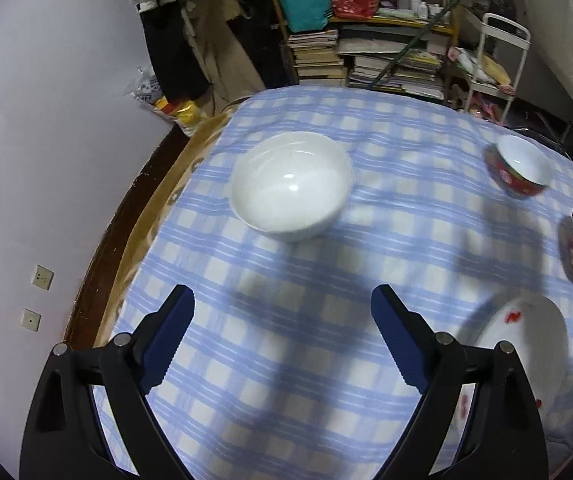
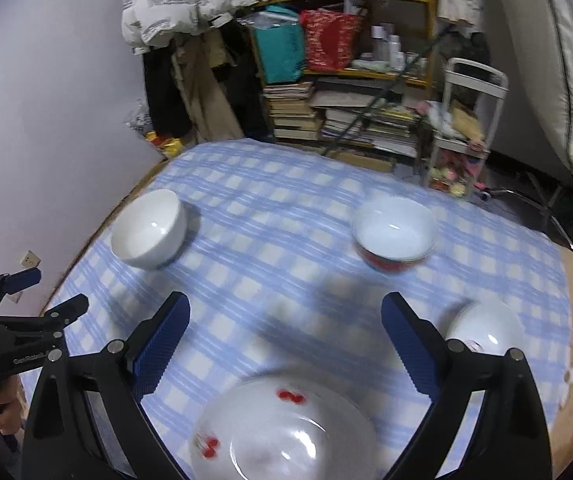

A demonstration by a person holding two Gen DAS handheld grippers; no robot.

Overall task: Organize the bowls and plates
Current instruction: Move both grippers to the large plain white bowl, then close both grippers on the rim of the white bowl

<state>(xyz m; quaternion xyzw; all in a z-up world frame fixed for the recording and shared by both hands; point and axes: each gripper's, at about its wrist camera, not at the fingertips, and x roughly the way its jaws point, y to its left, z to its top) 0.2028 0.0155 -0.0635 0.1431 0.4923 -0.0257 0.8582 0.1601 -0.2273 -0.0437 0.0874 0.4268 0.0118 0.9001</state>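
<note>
On the blue-and-white checked table (image 2: 286, 240), a plain white glazed ceramic bowl (image 1: 291, 186) sits far left. A red-outside bowl (image 2: 394, 232) is far right, a small white bowl (image 2: 486, 330) near right, a white plate with red cherry print (image 2: 286, 432) nearest. All likely stiff, slick, breakable, moderately heavy; pinch a rim wall, inside and out. Left claw (image 1: 282, 340) wide, empty, short of the white bowl. Right claw (image 2: 285, 344) wide, empty, above the plate. Left claw's body carries small lettering, unreadable; no other legible writing.
</note>
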